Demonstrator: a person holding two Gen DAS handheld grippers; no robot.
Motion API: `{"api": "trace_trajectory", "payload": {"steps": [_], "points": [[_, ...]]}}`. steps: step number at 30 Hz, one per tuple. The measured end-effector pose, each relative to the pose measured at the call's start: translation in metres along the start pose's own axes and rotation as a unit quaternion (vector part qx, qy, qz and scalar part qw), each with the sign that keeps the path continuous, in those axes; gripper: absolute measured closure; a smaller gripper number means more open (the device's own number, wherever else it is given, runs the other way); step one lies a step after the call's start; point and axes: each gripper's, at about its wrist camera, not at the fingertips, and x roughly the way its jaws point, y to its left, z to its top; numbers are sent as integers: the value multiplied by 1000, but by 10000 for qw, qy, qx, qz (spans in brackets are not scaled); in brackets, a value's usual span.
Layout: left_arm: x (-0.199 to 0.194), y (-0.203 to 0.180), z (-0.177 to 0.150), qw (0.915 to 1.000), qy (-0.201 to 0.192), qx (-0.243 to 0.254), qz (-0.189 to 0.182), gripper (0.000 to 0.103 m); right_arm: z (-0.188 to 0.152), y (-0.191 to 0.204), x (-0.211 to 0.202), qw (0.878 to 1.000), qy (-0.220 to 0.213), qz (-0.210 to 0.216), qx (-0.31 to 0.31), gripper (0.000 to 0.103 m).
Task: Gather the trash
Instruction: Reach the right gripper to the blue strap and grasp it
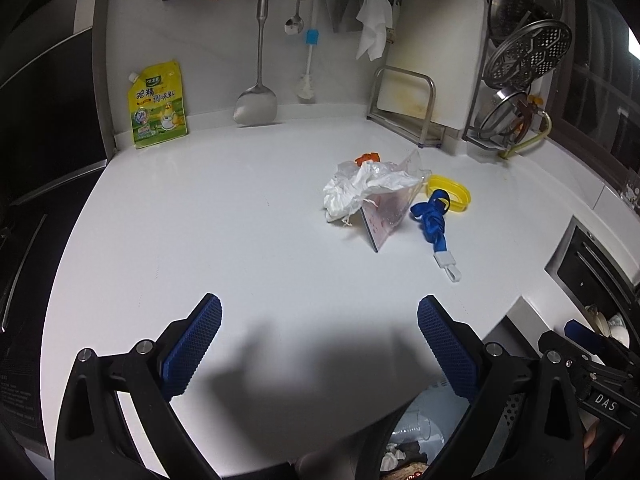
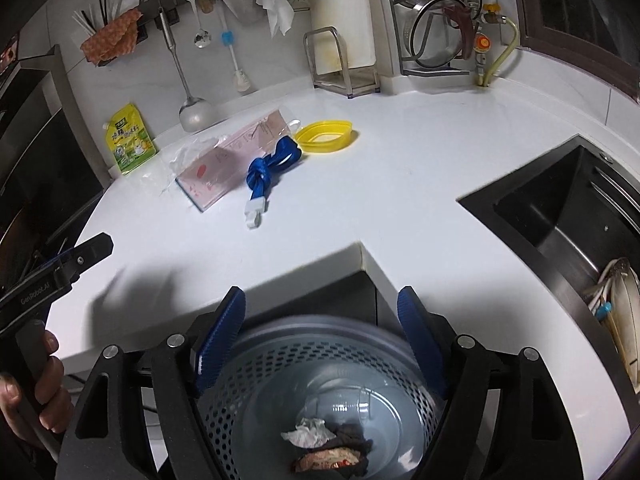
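A heap of trash lies on the white counter (image 1: 200, 220): a crumpled white plastic bag (image 1: 356, 190), a clear pinkish packet (image 1: 386, 216), a small orange scrap (image 1: 368, 157), a blue lanyard (image 1: 432, 216) and a yellow ring lid (image 1: 450, 192). My left gripper (image 1: 320, 344) is open and empty, well short of the heap. My right gripper (image 2: 320, 340) is open and empty above a perforated grey trash bin (image 2: 320, 392) that holds a tissue (image 2: 308, 432) and wrappers. The packet (image 2: 228, 160), lanyard (image 2: 272, 164) and yellow lid (image 2: 324, 136) also show in the right wrist view.
A yellow seasoning pouch (image 1: 158, 106) leans on the back wall. Utensils hang from a rail (image 1: 260, 52). A metal rack (image 1: 404, 108) and pot lids (image 1: 528, 52) stand at the back right. A dark sink (image 2: 568, 216) with dishes lies to the right.
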Motion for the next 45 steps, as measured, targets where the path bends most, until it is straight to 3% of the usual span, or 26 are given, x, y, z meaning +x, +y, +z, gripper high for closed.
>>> {"api": "trace_trajectory", "payload": {"steps": [29, 45], "points": [[58, 15, 53, 9996, -36, -232, 130, 6, 92, 56, 101, 9986, 125, 123, -503, 28], [60, 19, 56, 9994, -13, -334, 59, 6, 106, 63, 143, 9975, 382, -158, -569, 29]]}}
